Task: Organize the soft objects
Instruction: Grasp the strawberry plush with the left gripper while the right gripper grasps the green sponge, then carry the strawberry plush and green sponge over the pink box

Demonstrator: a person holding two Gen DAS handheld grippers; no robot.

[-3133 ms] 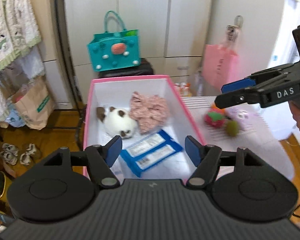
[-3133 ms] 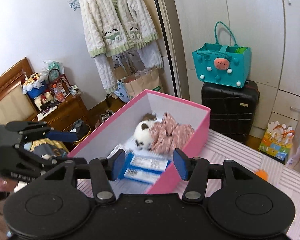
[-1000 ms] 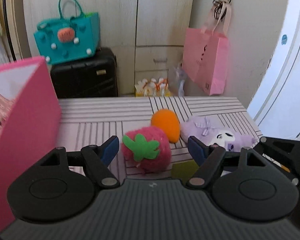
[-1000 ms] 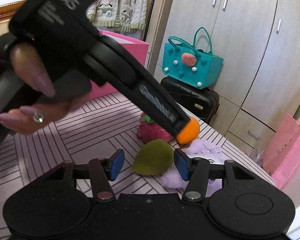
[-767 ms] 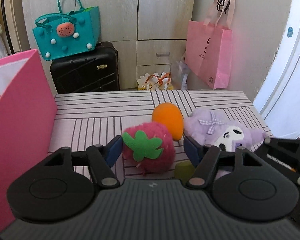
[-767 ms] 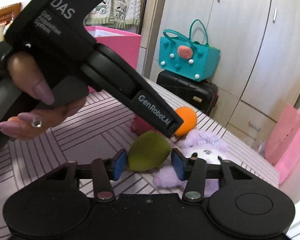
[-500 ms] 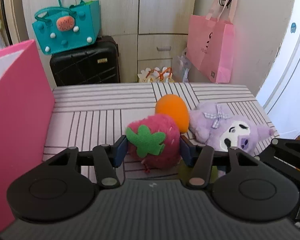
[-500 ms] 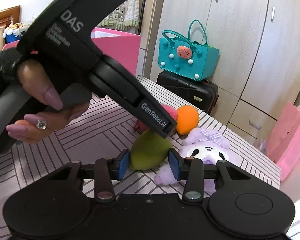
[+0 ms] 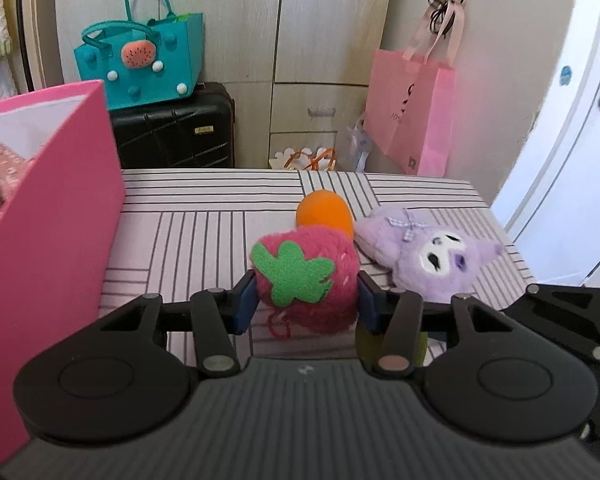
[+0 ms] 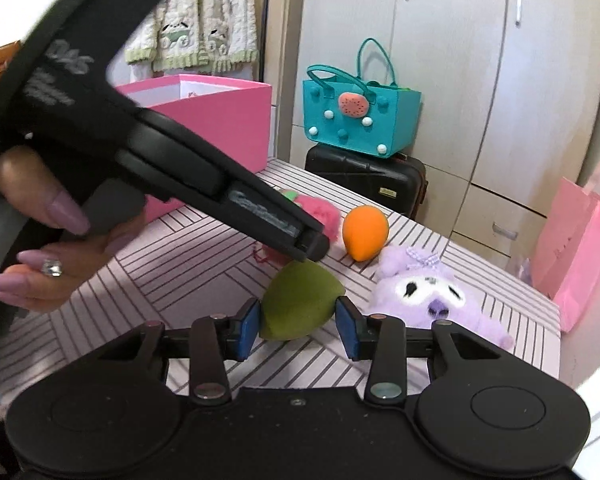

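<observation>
A pink strawberry plush [image 9: 304, 276] with a green leaf sits between the pads of my left gripper [image 9: 306, 304]; the jaws are closing and both pads press into its sides. A green egg-shaped sponge [image 10: 300, 306] lies between the pads of my right gripper [image 10: 298, 322], and both pads touch it. Just behind them on the striped table [image 9: 204, 208] are an orange sponge [image 9: 324, 210] and a purple plush [image 9: 432, 256]. In the right wrist view a hand holds the left gripper, which crosses the frame and hides most of the strawberry plush [image 10: 320, 210].
A tall pink box [image 9: 48, 200] stands at the table's left with patterned fabric inside. Beyond the far edge are a black suitcase [image 9: 176, 136] with a teal bag [image 9: 140, 60] on it, and a pink paper bag [image 9: 416, 116]. A white door is on the right.
Both grippers left the pink box for the toys. Over the last second the left jaws closed onto the strawberry plush and the right jaws closed onto the green sponge.
</observation>
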